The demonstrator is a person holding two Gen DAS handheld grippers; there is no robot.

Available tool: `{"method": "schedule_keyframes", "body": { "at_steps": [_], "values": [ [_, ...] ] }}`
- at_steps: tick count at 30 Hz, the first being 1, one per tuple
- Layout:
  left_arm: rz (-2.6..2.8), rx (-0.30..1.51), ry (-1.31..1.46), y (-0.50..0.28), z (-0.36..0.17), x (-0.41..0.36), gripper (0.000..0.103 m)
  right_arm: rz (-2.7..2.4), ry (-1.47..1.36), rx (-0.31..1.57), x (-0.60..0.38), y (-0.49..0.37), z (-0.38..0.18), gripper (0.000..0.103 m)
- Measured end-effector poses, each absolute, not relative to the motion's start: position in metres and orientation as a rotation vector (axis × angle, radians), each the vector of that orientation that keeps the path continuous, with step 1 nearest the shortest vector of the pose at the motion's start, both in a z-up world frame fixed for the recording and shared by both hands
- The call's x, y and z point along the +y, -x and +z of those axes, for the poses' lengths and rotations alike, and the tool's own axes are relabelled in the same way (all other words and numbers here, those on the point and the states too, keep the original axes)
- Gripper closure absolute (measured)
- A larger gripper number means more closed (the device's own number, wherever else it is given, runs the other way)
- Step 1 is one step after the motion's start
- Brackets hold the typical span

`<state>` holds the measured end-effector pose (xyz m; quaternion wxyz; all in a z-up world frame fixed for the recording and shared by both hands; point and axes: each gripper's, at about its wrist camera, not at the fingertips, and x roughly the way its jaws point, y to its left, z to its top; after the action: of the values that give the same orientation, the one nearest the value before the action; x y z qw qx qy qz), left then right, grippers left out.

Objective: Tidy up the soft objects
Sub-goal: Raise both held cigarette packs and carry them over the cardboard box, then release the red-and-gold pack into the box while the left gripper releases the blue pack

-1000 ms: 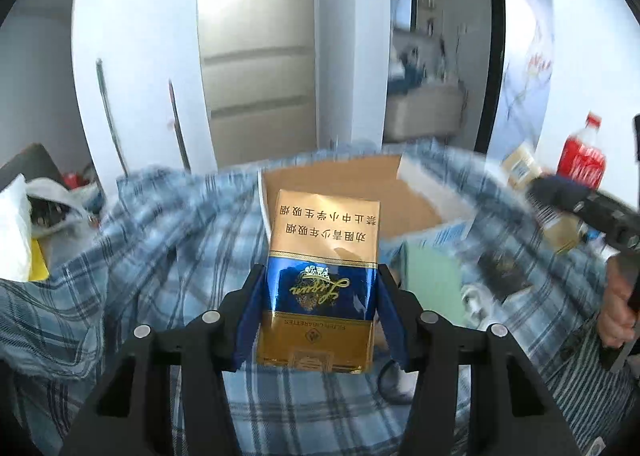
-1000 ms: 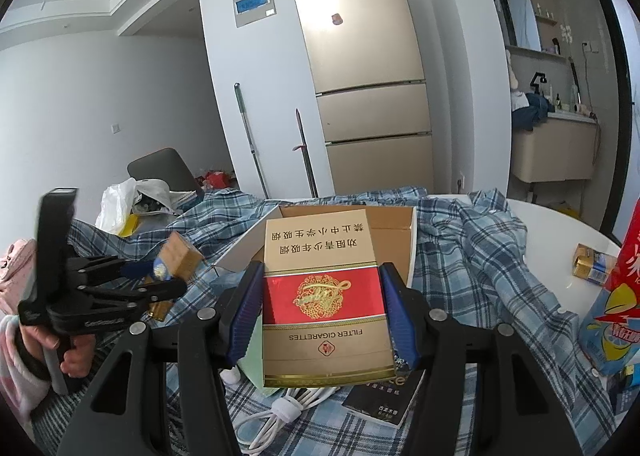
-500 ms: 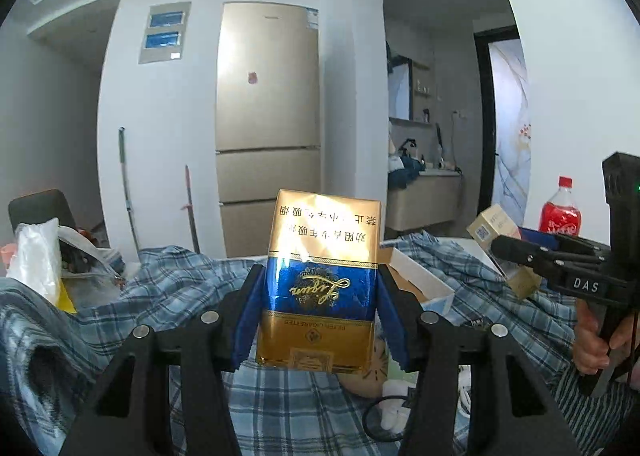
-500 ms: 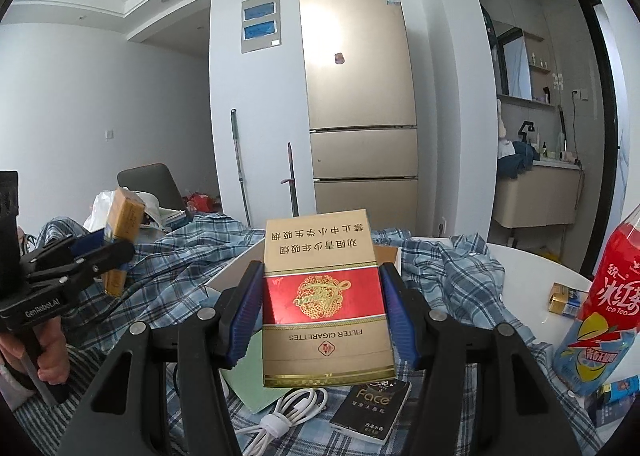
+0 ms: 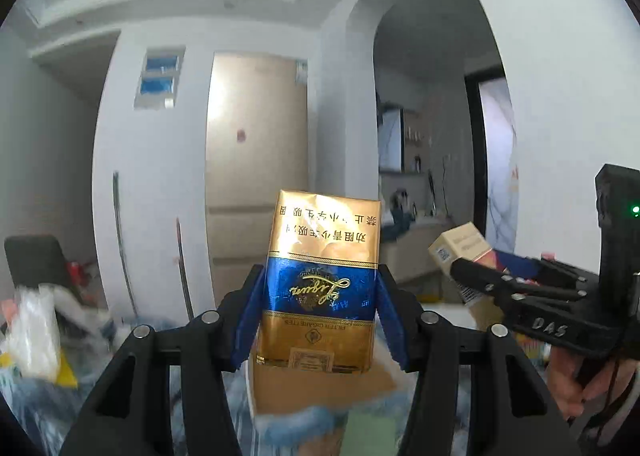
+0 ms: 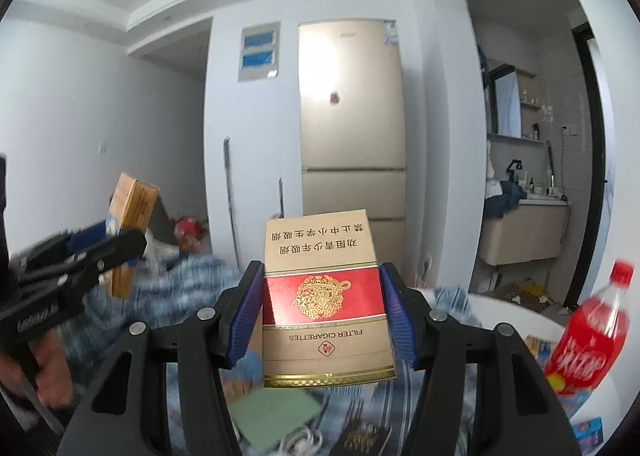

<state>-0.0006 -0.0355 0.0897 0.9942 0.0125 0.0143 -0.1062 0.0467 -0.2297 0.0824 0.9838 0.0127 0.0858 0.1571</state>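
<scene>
Blue-gold cigarette pack (image 5: 318, 288), pinched in the left gripper (image 5: 318, 316), and red pack (image 6: 324, 304), pinched in the right gripper (image 6: 324, 316), have both risen clear of the plaid cloth (image 6: 188, 280); placement remains.

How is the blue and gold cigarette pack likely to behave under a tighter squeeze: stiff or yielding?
Probably yielding: the blue and gold pack in the left gripper shows a crinkled foil-like wrapper near its top. It probably weighs little, since a side pinch alone holds it. The glossy film might slip.
</scene>
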Motion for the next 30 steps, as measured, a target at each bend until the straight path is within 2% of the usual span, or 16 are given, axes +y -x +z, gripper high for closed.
{"method": "schedule_keyframes", "body": {
  "at_steps": [3,7,13,18,30],
  "values": [
    [-0.205,-0.02,-0.014,-0.011,0.114,-0.045,0.047,0.267,-0.05,0.119,-0.231,-0.057,0.113,0.046],
    [-0.111,-0.076,0.001,-0.026,0.118,-0.05,0.048,0.224,-0.101,0.072,-0.231,-0.074,0.137,0.046],
    [-0.086,-0.026,0.004,-0.058,0.096,-0.045,0.047,0.187,-0.144,0.109,-0.223,-0.109,0.12,0.046],
    [-0.073,0.069,0.003,-0.086,0.065,-0.031,0.047,0.182,-0.114,0.168,-0.217,-0.127,0.082,0.046],
    [-0.069,0.49,0.042,-0.167,0.007,-0.01,0.047,0.194,-0.122,0.437,-0.222,-0.182,0.014,0.046]
  ]
}}
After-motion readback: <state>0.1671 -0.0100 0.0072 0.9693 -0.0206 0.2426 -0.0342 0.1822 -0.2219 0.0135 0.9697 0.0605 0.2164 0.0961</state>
